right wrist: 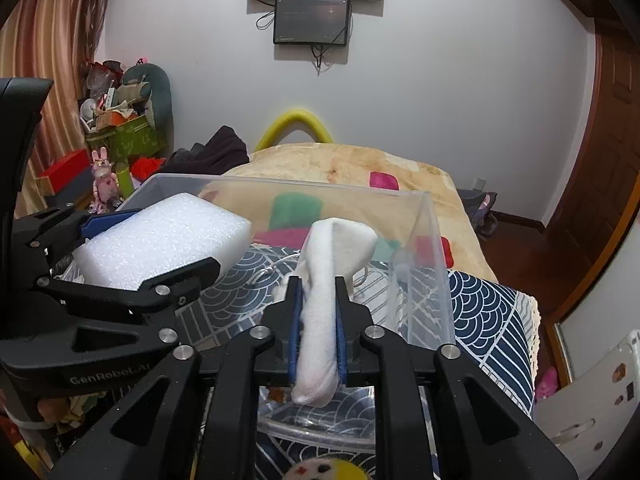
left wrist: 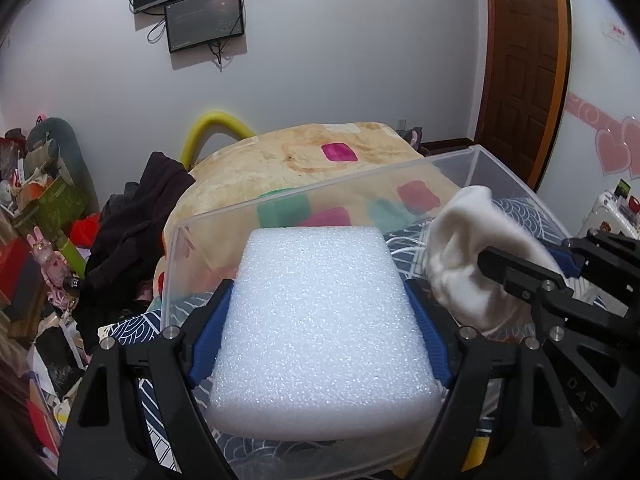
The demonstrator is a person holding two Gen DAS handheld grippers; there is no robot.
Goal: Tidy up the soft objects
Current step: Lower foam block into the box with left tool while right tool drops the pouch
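Note:
My left gripper (left wrist: 320, 292) is shut on a white foam block (left wrist: 320, 320) and holds it over the clear plastic box (left wrist: 280, 196). It also shows in the right wrist view (right wrist: 160, 248), held by the left gripper (right wrist: 148, 252) at the left. My right gripper (right wrist: 318, 284) is shut on a white fluffy cloth (right wrist: 324, 280) and holds it above the box (right wrist: 432, 256). The cloth (left wrist: 464, 256) and the right gripper (left wrist: 532, 264) show at the right of the left wrist view.
The box sits on a blue and white patterned cloth (right wrist: 492, 320) on a bed with a beige blanket (left wrist: 304, 152). Dark clothes (left wrist: 140, 216) lie to the left. Cluttered boxes and toys (right wrist: 120, 136) stand at the far left. A brown door (left wrist: 524, 60) is at the right.

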